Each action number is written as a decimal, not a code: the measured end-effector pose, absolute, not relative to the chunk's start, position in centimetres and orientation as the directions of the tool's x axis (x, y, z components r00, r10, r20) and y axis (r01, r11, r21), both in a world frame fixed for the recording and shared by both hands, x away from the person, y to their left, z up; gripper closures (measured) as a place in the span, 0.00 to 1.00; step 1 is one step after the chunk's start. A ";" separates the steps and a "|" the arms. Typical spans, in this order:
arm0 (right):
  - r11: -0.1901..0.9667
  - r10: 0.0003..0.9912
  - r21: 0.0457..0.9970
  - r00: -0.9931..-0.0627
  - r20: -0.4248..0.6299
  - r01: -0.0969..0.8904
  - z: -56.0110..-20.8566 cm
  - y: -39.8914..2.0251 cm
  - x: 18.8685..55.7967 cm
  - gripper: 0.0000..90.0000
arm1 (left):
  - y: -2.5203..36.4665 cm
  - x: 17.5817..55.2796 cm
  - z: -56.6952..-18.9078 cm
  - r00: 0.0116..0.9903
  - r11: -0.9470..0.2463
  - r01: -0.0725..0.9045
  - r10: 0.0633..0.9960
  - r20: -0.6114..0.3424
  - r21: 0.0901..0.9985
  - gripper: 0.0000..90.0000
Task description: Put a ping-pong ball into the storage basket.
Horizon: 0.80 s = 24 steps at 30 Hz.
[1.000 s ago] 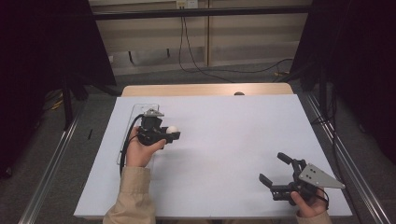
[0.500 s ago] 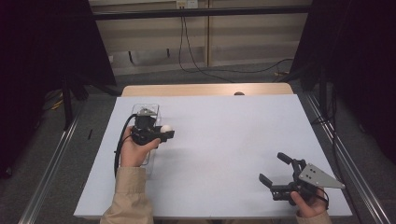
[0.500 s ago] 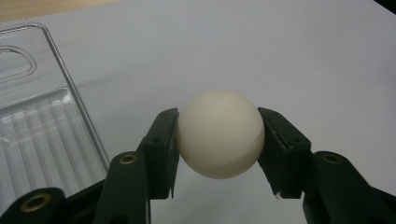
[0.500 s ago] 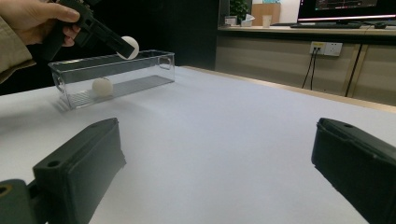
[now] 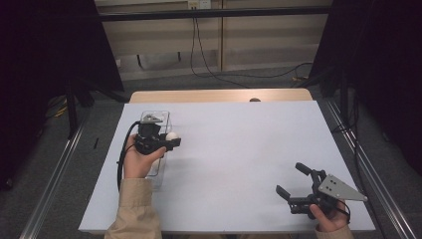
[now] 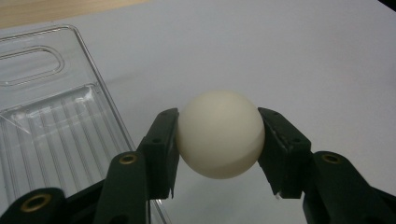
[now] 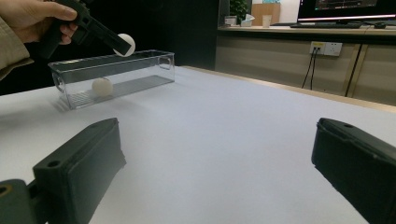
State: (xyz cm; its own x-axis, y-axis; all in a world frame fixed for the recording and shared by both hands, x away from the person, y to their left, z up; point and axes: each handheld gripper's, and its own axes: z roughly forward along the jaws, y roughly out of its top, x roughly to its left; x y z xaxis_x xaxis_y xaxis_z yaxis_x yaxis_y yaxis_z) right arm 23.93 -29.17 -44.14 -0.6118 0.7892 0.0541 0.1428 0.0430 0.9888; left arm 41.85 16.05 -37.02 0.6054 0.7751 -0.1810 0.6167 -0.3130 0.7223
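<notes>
Above the clear plastic box [image 5: 158,118] at the table's [image 5: 239,149] left side, the left gripper [image 6: 219,135] holds a white ball [image 6: 219,134], its two black jaws pressed against the ball's sides. From the right gripper view the ball hangs just over the box's rim, and a second ball [image 7: 102,87] lies inside the box. Near the table's front right corner, the right gripper [image 5: 293,181] rests with its jaws spread wide, nothing between them.
</notes>
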 end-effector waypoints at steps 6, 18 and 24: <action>0.043 0.789 0.989 -0.613 0.054 0.143 -44.1 -29.2 23.9 0.01 | 16.7 41.8 -36.8 0.603 -0.318 0.613 0.780 -0.169 0.723 0.57; 0.045 0.788 0.989 -0.613 0.053 0.144 -44.2 -29.1 23.9 0.01 | 17.6 41.7 -36.7 0.586 -0.307 0.613 0.795 -0.158 0.728 0.57; 0.044 0.789 0.988 -0.613 0.054 0.145 -44.2 -29.1 23.9 0.01 | 18.1 41.8 -36.7 0.578 -0.304 0.612 0.802 -0.150 0.730 0.57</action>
